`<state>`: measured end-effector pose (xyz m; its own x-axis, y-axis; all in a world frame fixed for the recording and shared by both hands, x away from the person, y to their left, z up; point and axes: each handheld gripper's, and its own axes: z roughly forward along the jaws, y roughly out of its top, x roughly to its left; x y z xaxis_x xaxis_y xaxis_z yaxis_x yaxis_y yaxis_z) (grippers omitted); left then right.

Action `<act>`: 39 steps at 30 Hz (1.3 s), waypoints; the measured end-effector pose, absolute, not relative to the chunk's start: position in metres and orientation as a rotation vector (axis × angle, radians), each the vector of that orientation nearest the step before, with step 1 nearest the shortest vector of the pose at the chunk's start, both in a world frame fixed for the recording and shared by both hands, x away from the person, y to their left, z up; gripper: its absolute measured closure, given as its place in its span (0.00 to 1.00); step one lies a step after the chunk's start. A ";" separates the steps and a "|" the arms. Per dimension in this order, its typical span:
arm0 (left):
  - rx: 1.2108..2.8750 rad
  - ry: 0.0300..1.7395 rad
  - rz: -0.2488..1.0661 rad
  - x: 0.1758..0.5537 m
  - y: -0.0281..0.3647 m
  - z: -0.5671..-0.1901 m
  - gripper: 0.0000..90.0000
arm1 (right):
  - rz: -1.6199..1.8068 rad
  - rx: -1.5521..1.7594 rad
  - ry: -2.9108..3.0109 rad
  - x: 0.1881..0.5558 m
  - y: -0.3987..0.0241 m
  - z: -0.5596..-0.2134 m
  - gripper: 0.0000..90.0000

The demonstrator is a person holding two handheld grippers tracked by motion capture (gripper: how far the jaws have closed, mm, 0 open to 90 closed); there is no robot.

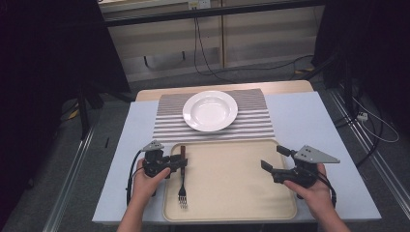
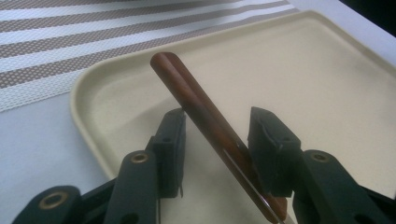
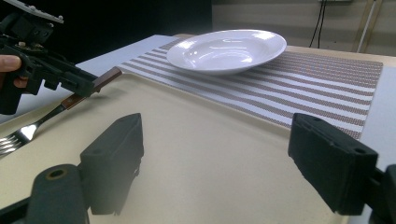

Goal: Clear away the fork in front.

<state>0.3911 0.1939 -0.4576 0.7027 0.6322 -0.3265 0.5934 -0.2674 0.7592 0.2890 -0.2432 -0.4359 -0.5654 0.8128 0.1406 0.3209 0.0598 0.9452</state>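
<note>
A fork [image 1: 183,181] lies along the beige tray's [image 1: 232,212] left edge, tines toward the person. The left gripper [image 1: 181,163] straddles its brown handle crosswise, jaws spread, not yet pinching. The right gripper [image 1: 273,160] hovers spread near the right edge.

no readable text, no labels, no brands, no numbers, no signs anywhere

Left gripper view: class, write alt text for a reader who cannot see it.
A fork's brown wooden handle slants between the left gripper's two black jaws, which stand on either side of it, the right jaw nearly on it, a gap at the left. Beneath lies a beige tray, with a striped placemat beyond its rim.
</note>
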 end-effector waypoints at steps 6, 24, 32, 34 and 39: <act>1.940 0.947 0.064 0.391 0.195 -0.458 0.64 | 1.511 1.127 1.925 0.291 -0.243 -0.438 0.20; 1.859 0.943 0.160 0.371 0.214 -0.432 0.34 | 1.471 1.137 1.926 0.279 -0.252 -0.435 0.19; 1.859 0.950 0.203 0.364 0.232 -0.427 0.27 | 1.459 1.148 1.926 0.276 -0.257 -0.434 0.19; 1.856 0.944 0.202 0.362 0.235 -0.426 0.26 | 1.453 1.139 1.936 0.276 -0.257 -0.433 0.19; 1.863 0.933 0.214 0.356 0.242 -0.425 0.24 | 1.433 1.127 1.956 0.273 -0.258 -0.432 0.19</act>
